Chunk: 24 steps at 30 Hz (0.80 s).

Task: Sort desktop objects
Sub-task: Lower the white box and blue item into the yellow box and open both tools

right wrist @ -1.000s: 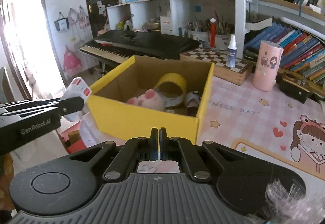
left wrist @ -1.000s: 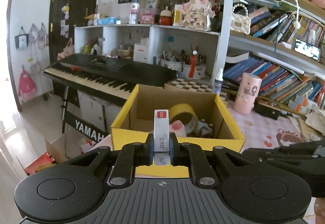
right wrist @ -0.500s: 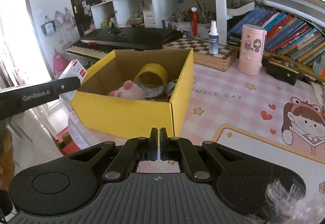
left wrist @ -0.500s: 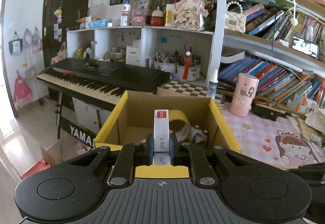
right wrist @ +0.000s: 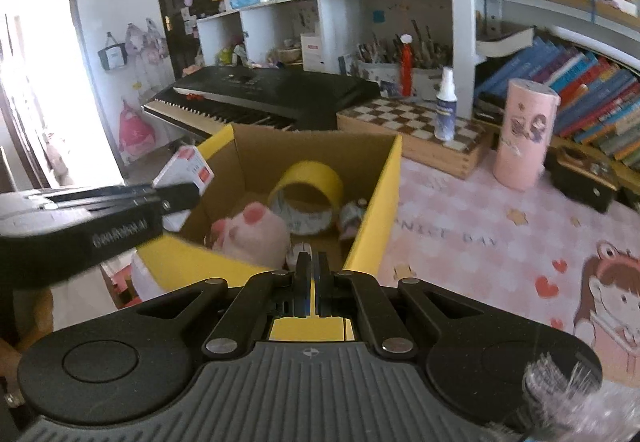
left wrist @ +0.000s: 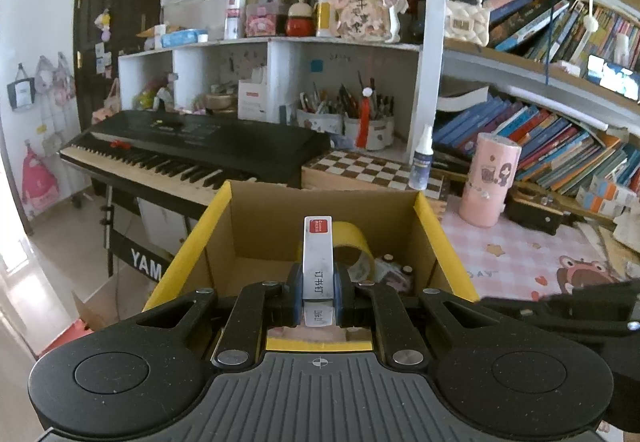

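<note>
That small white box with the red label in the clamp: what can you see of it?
The small white box is slim, apparently cardboard, with a red label at its far end and dark printed characters along its narrow side. It is pinched between the shut jaws of the left gripper, sticking forward above the yellow box, touching nothing else.

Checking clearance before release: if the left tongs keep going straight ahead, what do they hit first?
Probably the yellow tape roll inside the yellow box; the staple box held in the left tongs points at it. Depth unclear.

A black keyboard [left wrist: 192, 149] beside a chessboard [left wrist: 376, 171] — bookshelves [left wrist: 560, 145] behind.
</note>
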Tool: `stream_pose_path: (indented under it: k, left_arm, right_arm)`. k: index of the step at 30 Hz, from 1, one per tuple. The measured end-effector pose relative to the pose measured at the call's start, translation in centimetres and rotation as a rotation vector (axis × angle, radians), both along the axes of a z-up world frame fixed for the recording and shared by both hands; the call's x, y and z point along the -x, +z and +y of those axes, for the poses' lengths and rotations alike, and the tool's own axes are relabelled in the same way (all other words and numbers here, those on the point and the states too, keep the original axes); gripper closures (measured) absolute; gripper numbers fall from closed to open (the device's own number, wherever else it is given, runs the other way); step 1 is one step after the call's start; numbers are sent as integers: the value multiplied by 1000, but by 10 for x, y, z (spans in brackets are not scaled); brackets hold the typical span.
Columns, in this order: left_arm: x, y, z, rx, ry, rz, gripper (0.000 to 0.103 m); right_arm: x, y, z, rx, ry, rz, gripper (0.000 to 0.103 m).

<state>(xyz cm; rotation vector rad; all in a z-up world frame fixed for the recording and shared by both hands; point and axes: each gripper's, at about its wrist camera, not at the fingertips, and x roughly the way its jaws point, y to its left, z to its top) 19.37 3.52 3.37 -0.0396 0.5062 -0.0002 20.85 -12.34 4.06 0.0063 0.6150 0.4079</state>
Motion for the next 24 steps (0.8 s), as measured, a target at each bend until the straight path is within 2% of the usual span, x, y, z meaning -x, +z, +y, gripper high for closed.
stream_pose_path:
  k: [18, 24]
  left_arm:
    - [-53, -32, -3, -49, -9, 161, 90]
    - [-58, -37, -6, -91, -12, 174, 86]
  right_arm:
    - [-69, -24, 20, 25, 118, 47, 101]
    - [-79, -31, 23, 40, 147, 49, 100]
